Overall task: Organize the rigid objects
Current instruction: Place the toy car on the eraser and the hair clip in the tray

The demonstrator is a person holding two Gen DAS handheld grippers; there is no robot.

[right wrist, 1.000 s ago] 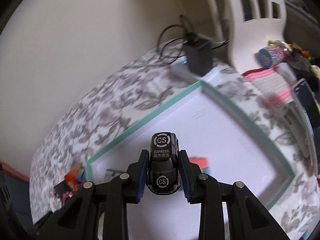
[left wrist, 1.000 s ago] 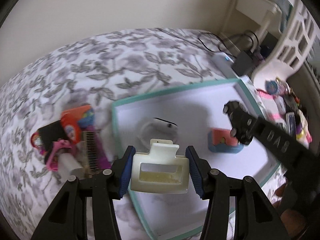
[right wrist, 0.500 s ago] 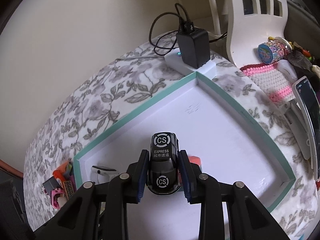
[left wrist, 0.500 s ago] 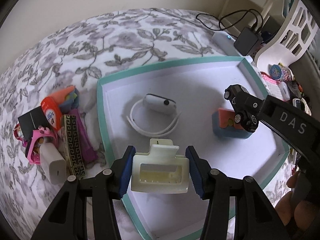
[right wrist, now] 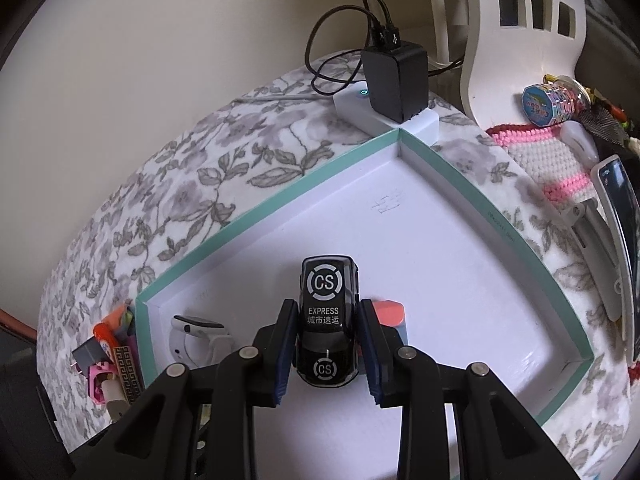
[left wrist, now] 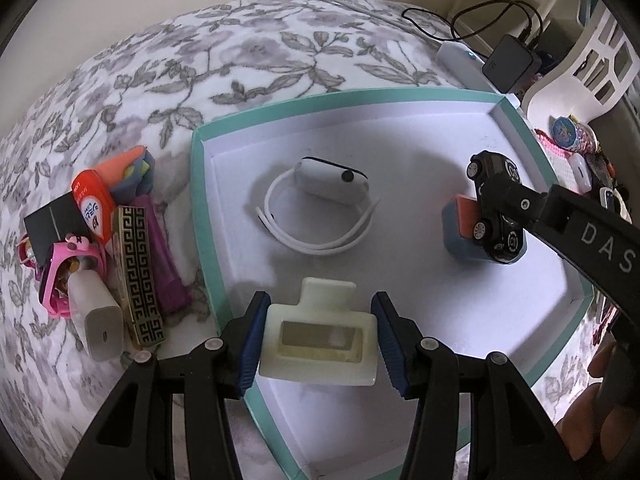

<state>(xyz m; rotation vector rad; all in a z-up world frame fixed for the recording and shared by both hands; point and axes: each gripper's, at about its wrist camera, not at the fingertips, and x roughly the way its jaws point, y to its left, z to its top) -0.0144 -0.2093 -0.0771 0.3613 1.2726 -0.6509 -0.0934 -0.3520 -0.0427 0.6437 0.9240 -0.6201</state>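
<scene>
My left gripper is shut on a cream hair claw clip, low over the near left corner of a teal-rimmed white tray. In the tray lie a white smartwatch and an orange-and-blue block. My right gripper is shut on a black toy car marked CS EXPRESS, above the tray beside the block. The same car shows at the tray's right in the left wrist view.
Left of the tray lies a pile: white charger, gold-patterned bar, pink watch, purple piece and red tag. A power strip with black adapter sits behind the tray. Pink knitted mat, phone and white chair stand to the right.
The left gripper has sunk toward the tray with the clip. The right gripper, still holding the car, has tilted down, so more of the tray floor shows.
</scene>
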